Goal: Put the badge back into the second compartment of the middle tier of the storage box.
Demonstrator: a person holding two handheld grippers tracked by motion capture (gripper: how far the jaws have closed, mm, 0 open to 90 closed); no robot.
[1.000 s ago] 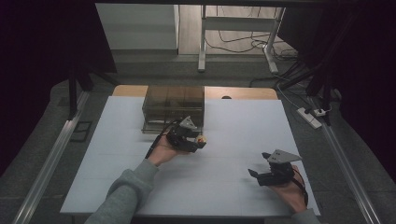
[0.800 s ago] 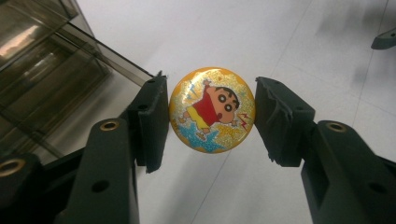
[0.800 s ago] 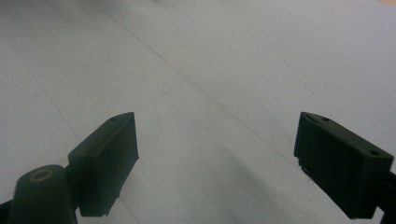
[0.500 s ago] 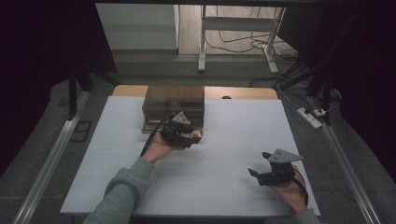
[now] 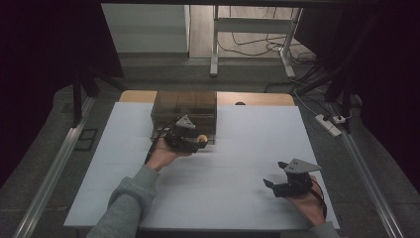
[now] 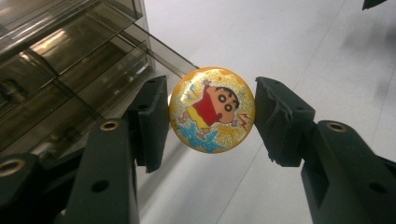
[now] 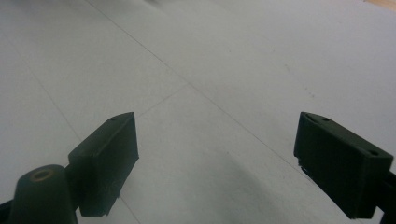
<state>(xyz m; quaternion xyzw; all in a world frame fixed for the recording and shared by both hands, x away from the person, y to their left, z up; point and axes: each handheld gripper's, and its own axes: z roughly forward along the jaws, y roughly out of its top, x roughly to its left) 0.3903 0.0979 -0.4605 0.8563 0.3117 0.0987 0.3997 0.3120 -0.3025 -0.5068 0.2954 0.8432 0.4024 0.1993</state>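
We've got the round cartoon badge [image 6: 211, 110] pinched in our left gripper [image 6: 210, 116] right at the smoky drawer box [image 5: 184, 108], so pickup's done and stowing remains, while our right gripper [image 7: 217, 163] idles wide open over the table [image 5: 247, 144].

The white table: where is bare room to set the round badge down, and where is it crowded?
The white table lies bare between the left gripper holding the badge and the right gripper. The strip left of the person's sleeve is bare too. It is crowded only at the far edge, around the smoked plastic box.
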